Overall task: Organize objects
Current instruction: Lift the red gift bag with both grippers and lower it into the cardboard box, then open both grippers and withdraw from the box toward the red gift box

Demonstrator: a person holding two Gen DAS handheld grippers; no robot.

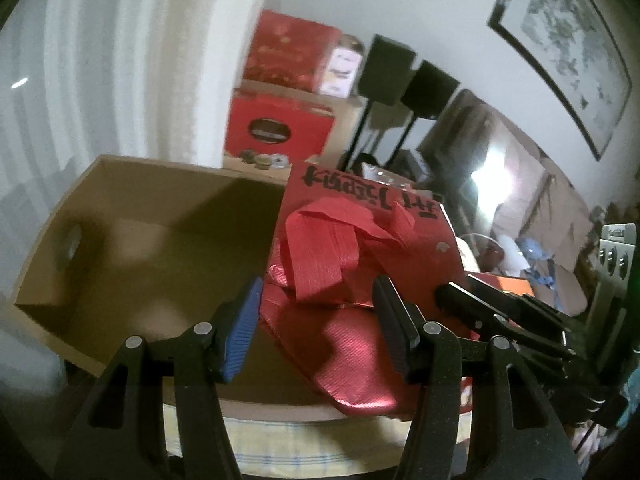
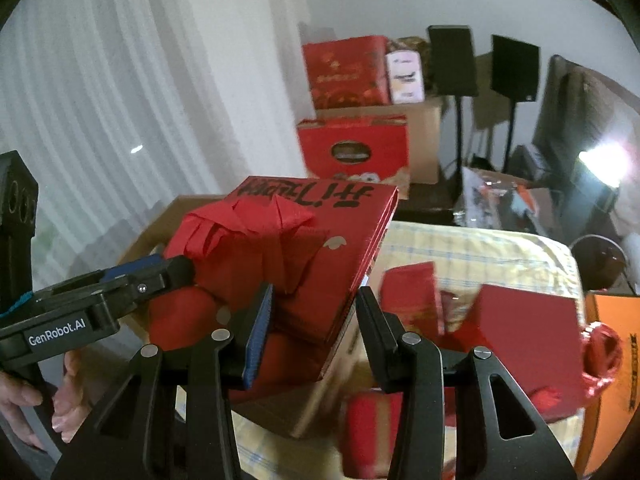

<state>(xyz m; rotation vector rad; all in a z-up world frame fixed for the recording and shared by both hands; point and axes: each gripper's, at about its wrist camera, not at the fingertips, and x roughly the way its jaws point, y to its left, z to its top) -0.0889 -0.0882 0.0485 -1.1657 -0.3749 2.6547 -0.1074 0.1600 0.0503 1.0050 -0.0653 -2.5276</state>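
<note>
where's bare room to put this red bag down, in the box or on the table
The cardboard box interior is bare left of the red gift bag, out to its walls. The checked tablecloth has a bare strip along its far edge. Nearer, red packets and the orange box crowd it.

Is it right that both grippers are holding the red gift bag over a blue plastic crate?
Not quite. The left gripper and right gripper do hold the red gift bag, but the left wrist view shows an open brown cardboard box beneath it, not a blue plastic crate.
</note>
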